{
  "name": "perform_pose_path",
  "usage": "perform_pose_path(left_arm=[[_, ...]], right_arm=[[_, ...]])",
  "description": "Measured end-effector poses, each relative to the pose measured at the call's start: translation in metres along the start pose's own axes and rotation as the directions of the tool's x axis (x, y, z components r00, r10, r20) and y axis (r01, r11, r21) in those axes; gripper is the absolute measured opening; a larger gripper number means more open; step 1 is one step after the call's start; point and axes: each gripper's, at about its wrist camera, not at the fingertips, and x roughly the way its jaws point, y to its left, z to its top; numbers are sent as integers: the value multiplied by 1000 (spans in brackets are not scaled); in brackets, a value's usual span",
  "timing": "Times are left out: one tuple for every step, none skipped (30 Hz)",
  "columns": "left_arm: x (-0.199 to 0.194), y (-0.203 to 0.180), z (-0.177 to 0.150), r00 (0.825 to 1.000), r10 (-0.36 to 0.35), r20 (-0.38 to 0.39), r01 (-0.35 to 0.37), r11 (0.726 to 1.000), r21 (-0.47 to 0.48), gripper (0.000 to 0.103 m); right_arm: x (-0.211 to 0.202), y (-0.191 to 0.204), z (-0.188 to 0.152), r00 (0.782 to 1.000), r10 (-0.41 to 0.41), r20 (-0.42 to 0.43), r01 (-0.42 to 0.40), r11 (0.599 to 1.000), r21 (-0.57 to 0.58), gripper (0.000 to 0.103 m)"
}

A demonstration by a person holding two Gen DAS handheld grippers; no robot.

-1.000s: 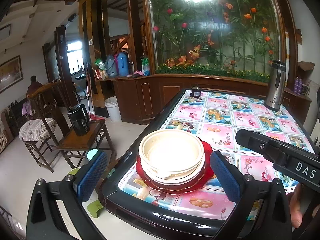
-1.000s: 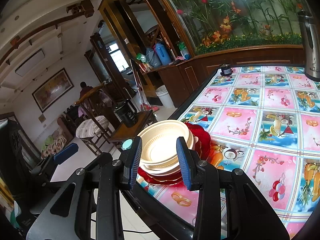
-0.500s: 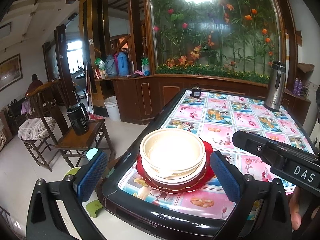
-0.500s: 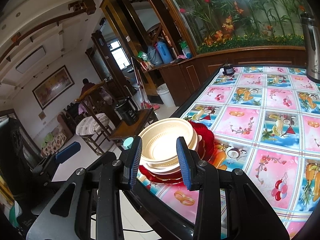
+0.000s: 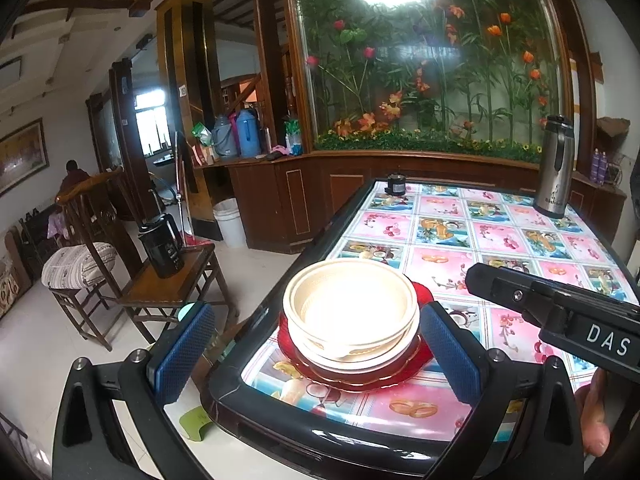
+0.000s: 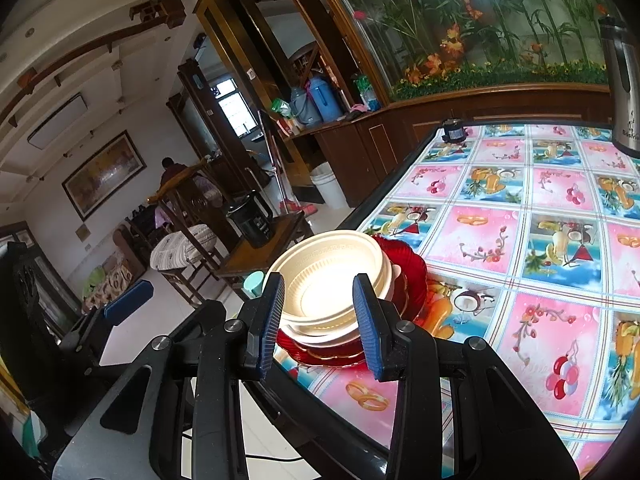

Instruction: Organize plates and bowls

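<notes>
A stack of cream bowls (image 5: 350, 312) rests on red plates (image 5: 400, 376) at the near left corner of the table (image 5: 280, 432). My left gripper (image 5: 313, 312) is open wide, its blue pads (image 5: 182, 352) standing either side of the stack and short of it, touching nothing. In the right wrist view the same cream bowls (image 6: 332, 276) and red plates (image 6: 408, 272) show beyond my right gripper (image 6: 317, 280). Its jaws stand partly apart with nothing between them. The right gripper's black body (image 5: 560, 312) reaches in from the right, level with the stack.
A steel thermos (image 5: 554, 168) and a small black object (image 5: 396, 184) stand at the table's far end. Left of the table are a wooden chair with a black kettle (image 5: 162, 246), a cushioned stool (image 5: 78, 264) and a white bin (image 5: 230, 220). A person (image 5: 74, 172) sits far off.
</notes>
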Motion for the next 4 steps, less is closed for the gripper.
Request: perform_pose_path(left_arm=[[1, 0, 0, 1000, -2, -4, 2, 1000, -2, 103], [2, 1, 0, 1000, -5, -8, 5, 1000, -8, 103], [3, 2, 0, 1000, -10, -15, 9, 1000, -18, 103], [3, 4, 0, 1000, -12, -18, 12, 1000, -25, 103]], right_arm=[[1, -1, 0, 1000, 0, -2, 0, 1000, 3, 36], [1, -1, 0, 1000, 0, -3, 0, 1000, 6, 36], [1, -2, 0, 1000, 0, -3, 0, 1000, 10, 36], [1, -3, 1, 1000, 1, -2, -1, 1000, 14, 36]])
